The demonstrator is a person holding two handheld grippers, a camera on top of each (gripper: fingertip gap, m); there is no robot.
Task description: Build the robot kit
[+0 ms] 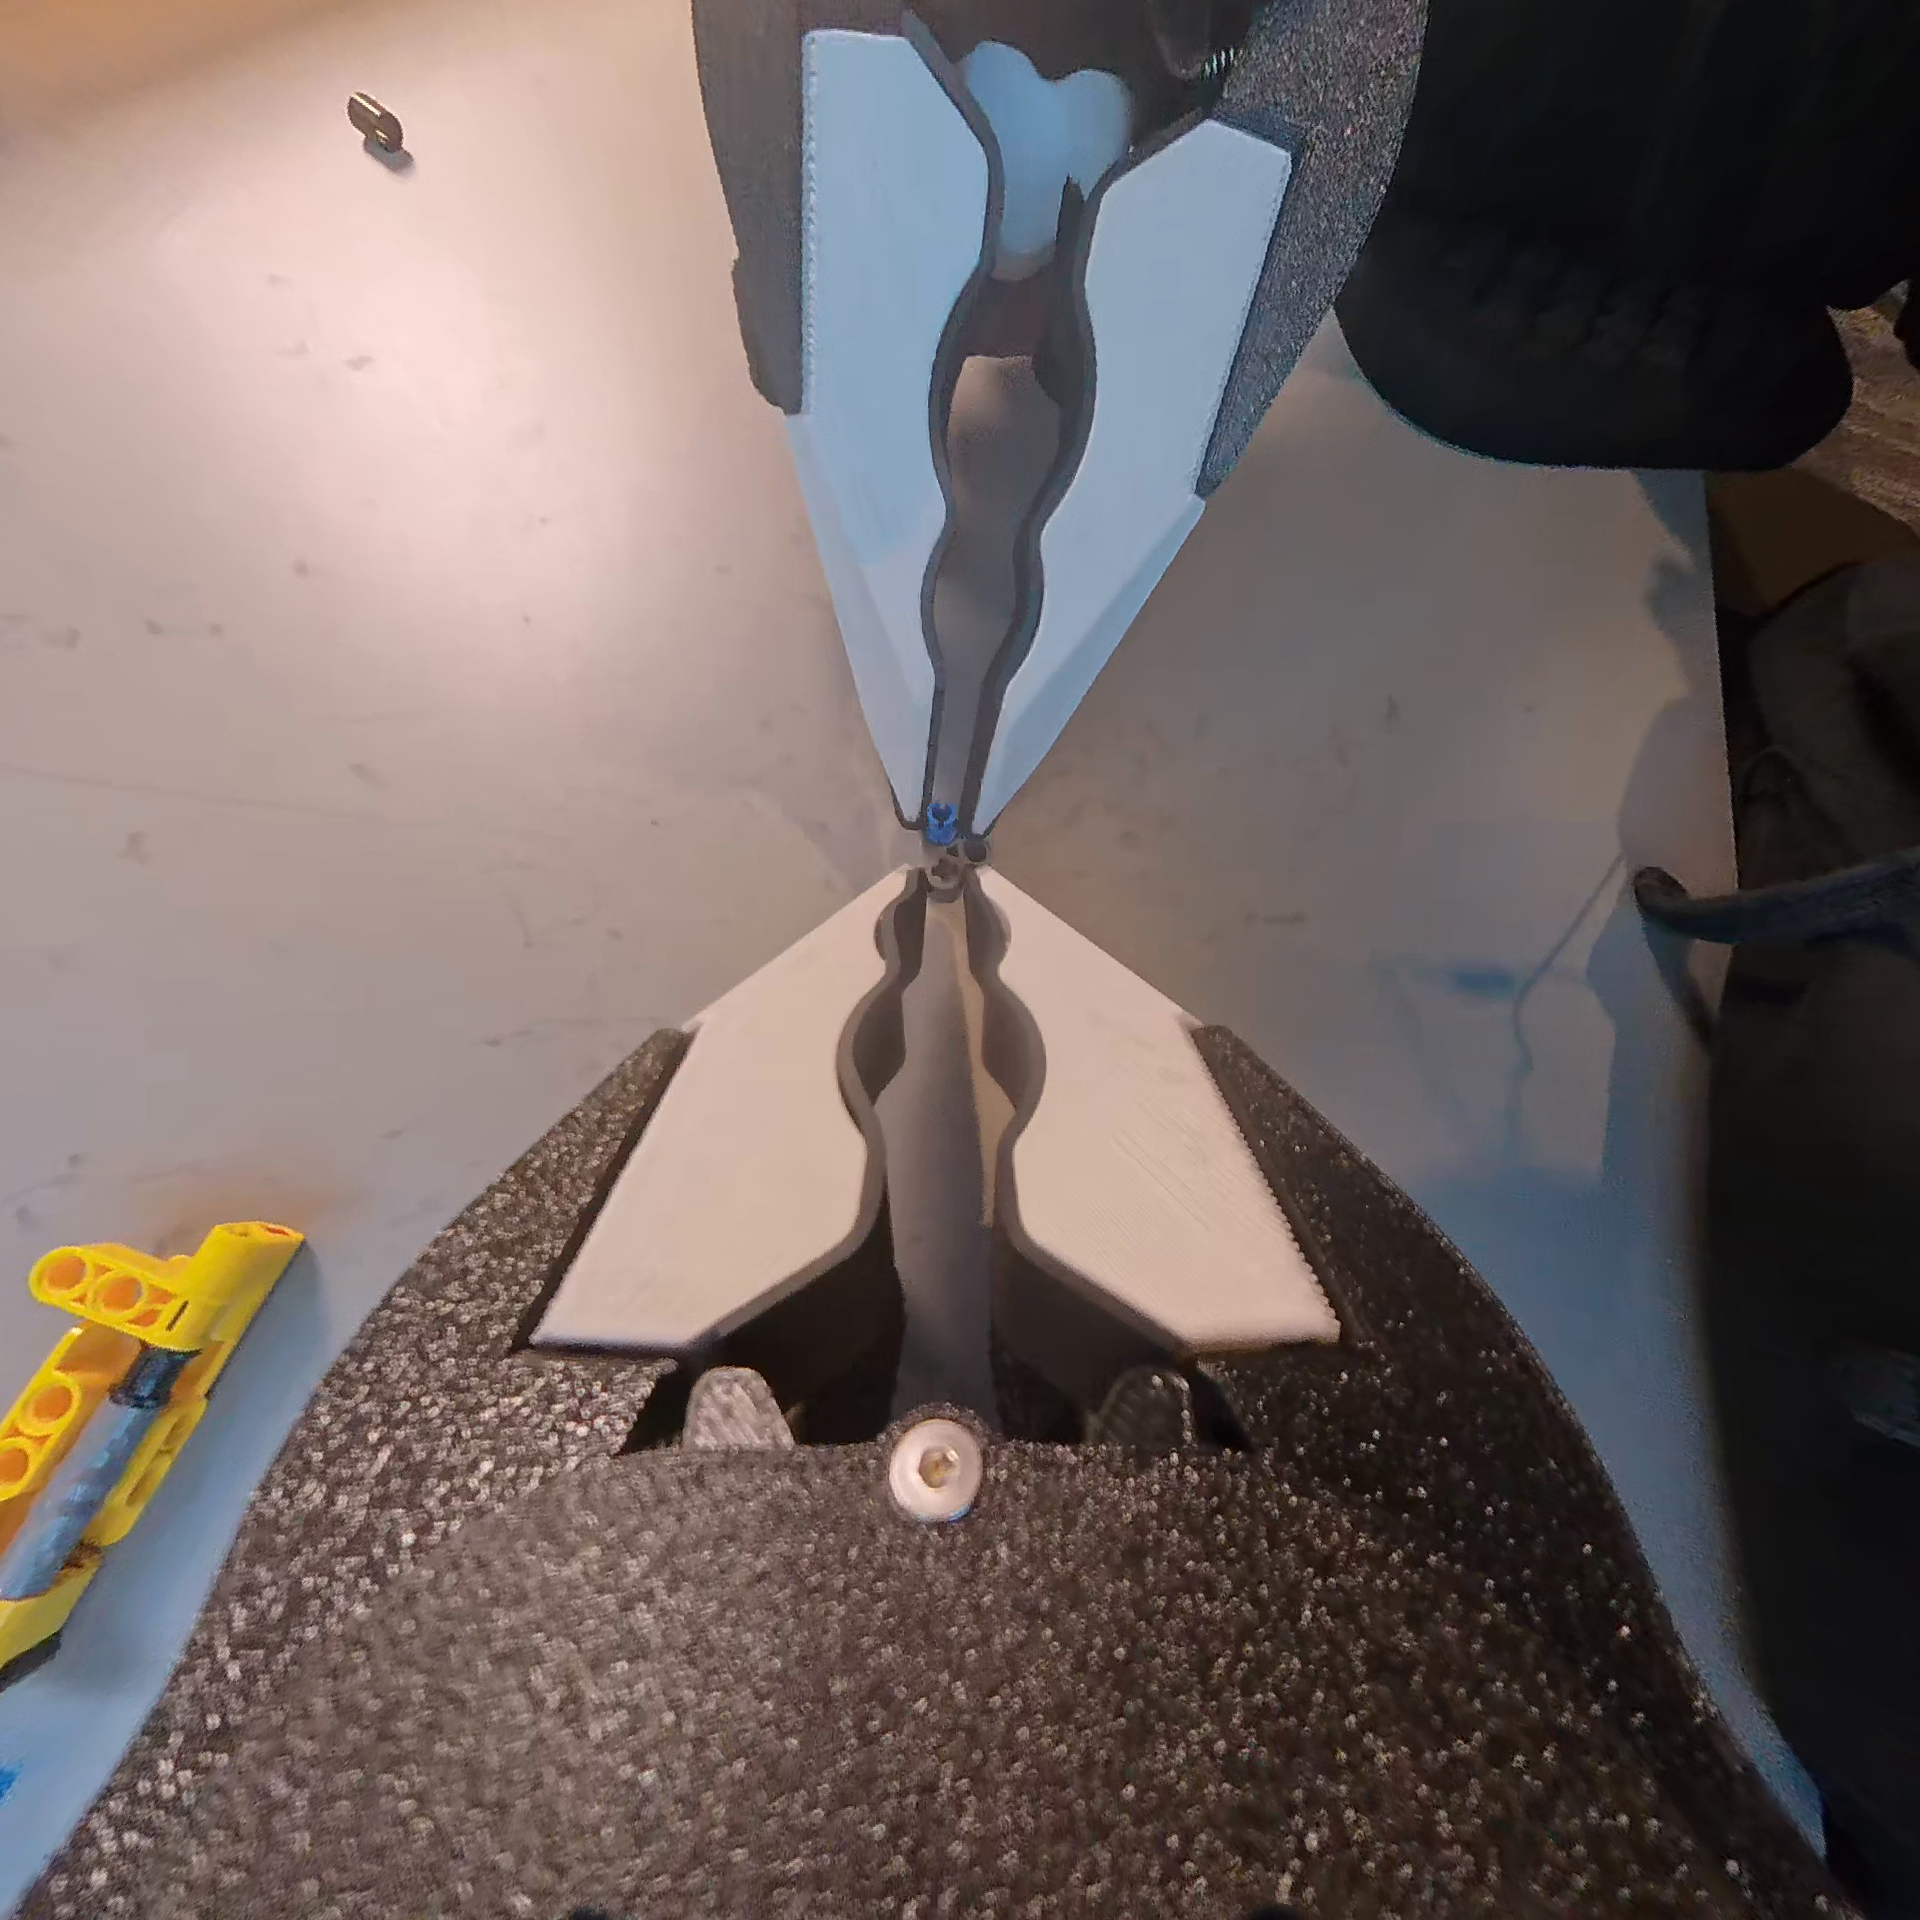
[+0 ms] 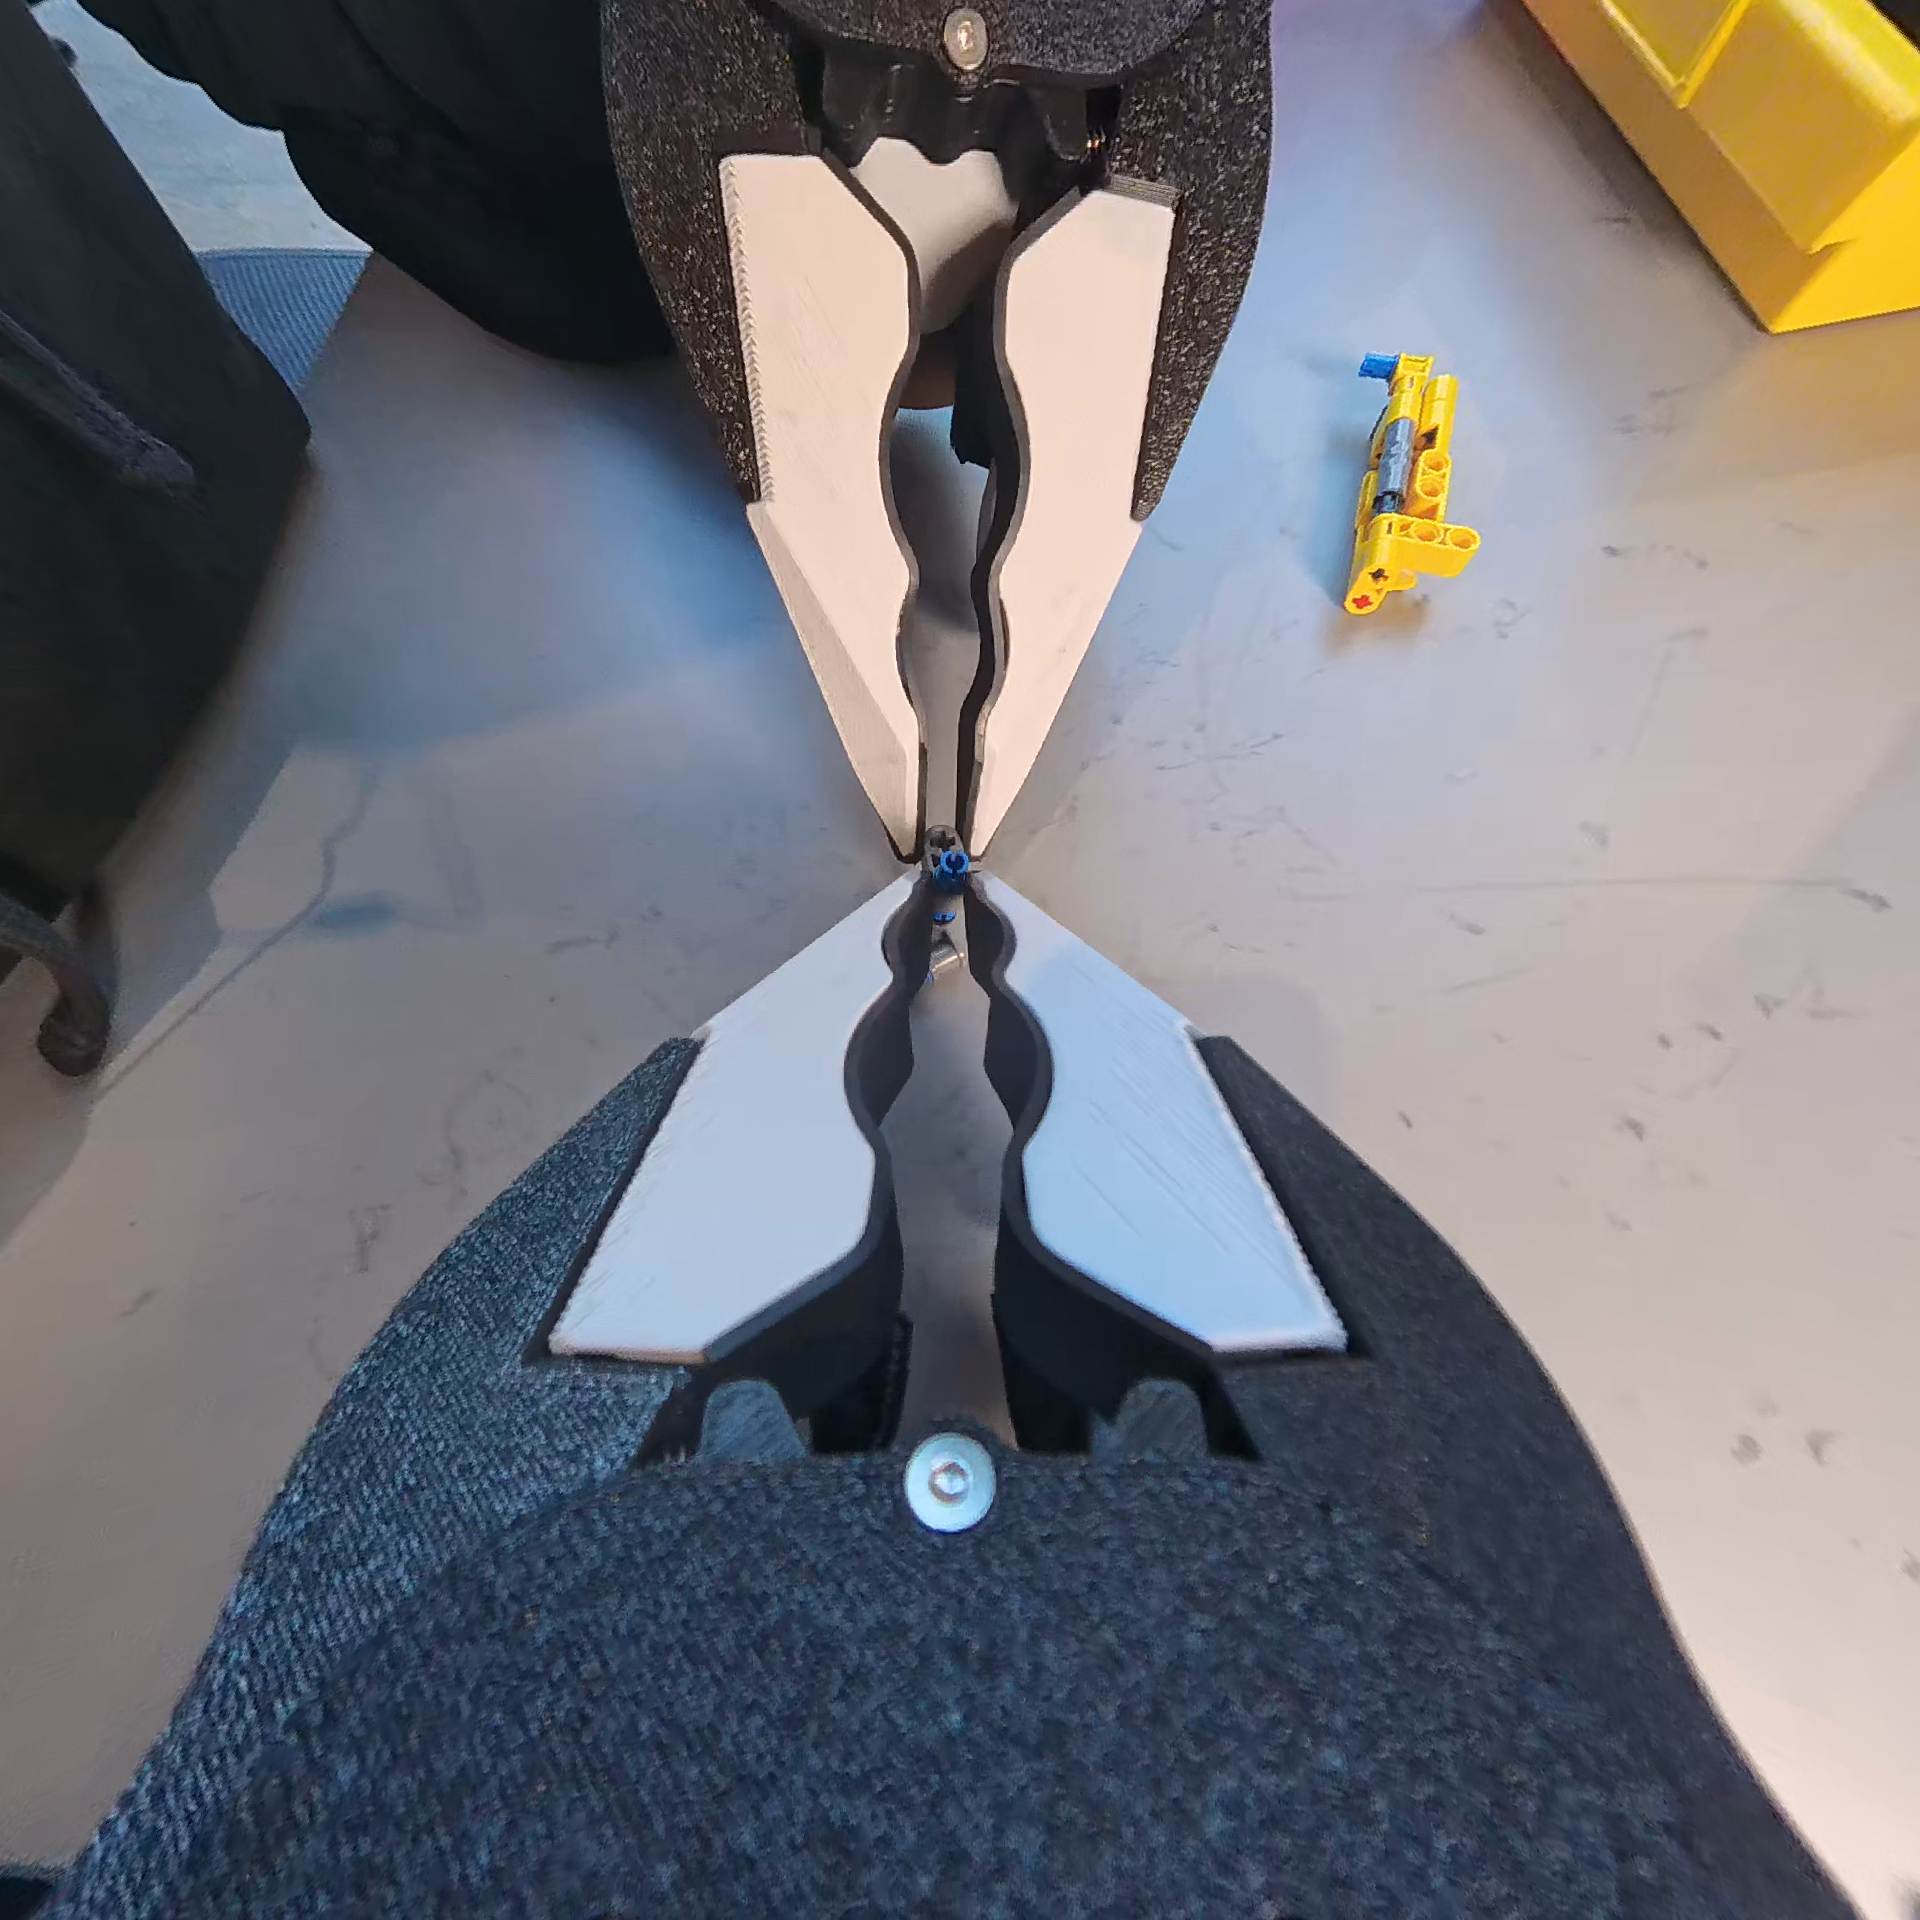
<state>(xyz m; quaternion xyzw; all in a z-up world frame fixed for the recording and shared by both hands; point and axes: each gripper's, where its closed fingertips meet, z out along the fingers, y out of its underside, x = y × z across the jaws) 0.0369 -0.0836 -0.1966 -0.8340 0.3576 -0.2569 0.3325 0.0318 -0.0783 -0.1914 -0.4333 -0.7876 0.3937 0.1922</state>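
While the left hand-held gripper (image 1: 943,881) pinches a small dark connector (image 1: 948,860), the right hand-held gripper (image 2: 943,881) clamps a blue pin (image 2: 945,871) tip-to-tip above the tabletop (image 2: 1455,1039); a yellow beam assembly (image 2: 1408,483) lies at two o'clock

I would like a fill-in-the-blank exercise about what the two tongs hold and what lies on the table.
1. The right tongs pinch a small pin of ____ colour.
2. The left tongs pinch a small ____ connector, tip to tip with the right tongs.
3. The beam assembly lying on the table is mostly ____.
4. At the table's corner stands a yellow ____.

Missing words: blue; black; yellow; box
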